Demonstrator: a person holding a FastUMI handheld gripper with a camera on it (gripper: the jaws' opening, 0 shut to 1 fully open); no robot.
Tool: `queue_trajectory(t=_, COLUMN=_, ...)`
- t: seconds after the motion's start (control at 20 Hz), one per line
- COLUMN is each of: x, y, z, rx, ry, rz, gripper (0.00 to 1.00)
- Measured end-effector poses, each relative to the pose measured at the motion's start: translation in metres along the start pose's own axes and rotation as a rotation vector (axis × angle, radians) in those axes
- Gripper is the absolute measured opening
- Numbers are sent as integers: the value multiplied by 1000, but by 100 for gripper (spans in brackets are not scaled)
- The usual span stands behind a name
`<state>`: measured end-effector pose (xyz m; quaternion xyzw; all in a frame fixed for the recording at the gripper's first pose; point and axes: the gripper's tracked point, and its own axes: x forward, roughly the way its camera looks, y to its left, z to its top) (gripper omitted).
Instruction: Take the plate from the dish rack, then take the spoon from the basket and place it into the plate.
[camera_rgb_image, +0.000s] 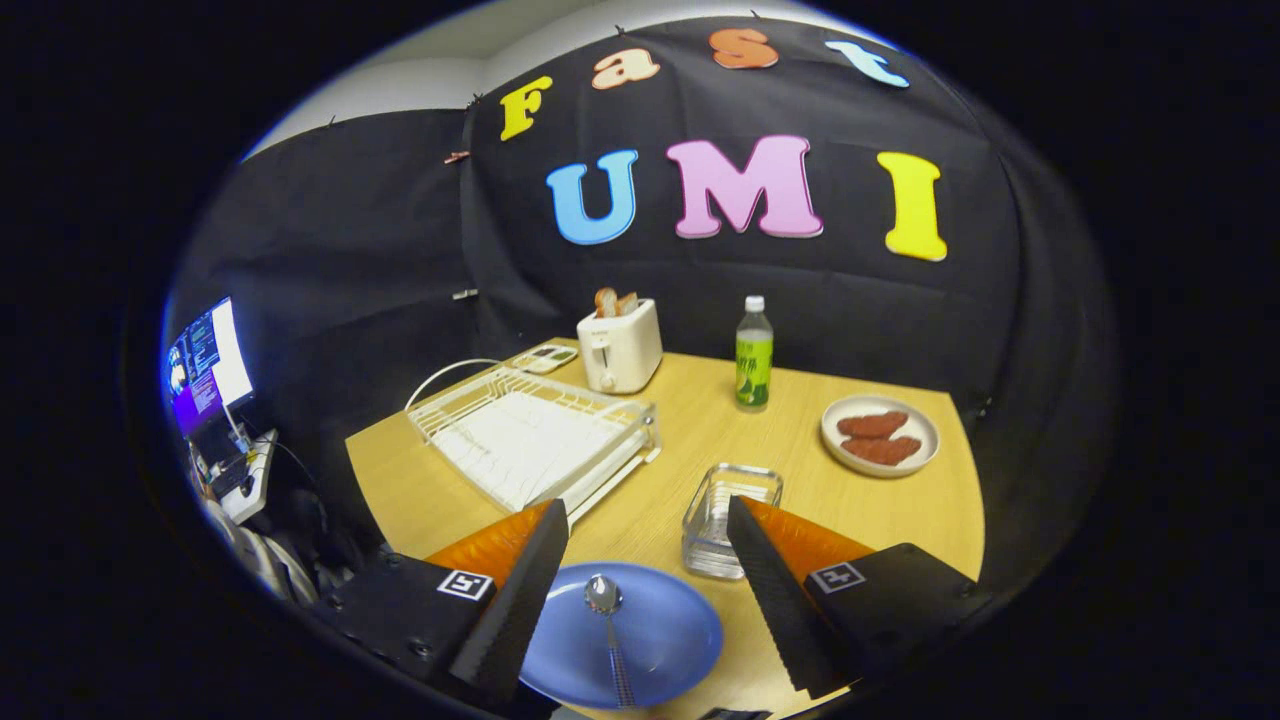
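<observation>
A blue plate (660, 630) lies flat on the wooden table (700, 430), low between my fingers. A metal spoon (608, 620) rests in it, bowl pointing away from me. My gripper (648, 520) hovers above the plate, open, with nothing between its fingers. A clear plastic basket (728, 515) stands just beyond the plate, beside the right finger, and looks empty. The white dish rack (530, 435) sits beyond the left finger, with no dishes in it.
A white toaster (620, 345) with bread slices stands at the back of the table. A green bottle (754, 355) is to its right. A small plate with sausages (880, 435) lies at the right. A monitor and cables sit off the table's left side.
</observation>
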<state>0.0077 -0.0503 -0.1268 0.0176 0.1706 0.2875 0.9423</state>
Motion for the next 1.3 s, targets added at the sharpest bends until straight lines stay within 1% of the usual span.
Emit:
queue_trajectory(t=0.1, x=-9, y=-6, z=33, rx=-2, ry=-60, rz=-50, gripper=98)
queue_trajectory(t=0.25, x=-22, y=-20, z=73, rx=17, ry=-109, rz=-142, gripper=98)
queue_trajectory(t=0.5, x=-50, y=-48, z=135, rx=43, ry=-232, rz=-354, gripper=98)
queue_trajectory(t=0.7, x=-68, y=-54, z=161, rx=99, ry=-290, rz=-511, gripper=98)
queue_trajectory(t=0.8, x=-81, y=-52, z=166, rx=117, ry=-321, rz=-573, gripper=98)
queue_trajectory(t=0.95, x=-96, y=-49, z=159, rx=122, ry=-342, rz=-658, gripper=98)
queue_trajectory(t=1.15, x=-101, y=-39, z=148, rx=142, ry=-336, rz=-714, gripper=98)
queue_trajectory(t=1.3, x=-100, y=-27, z=149, rx=142, ry=-343, rz=-724, gripper=98)
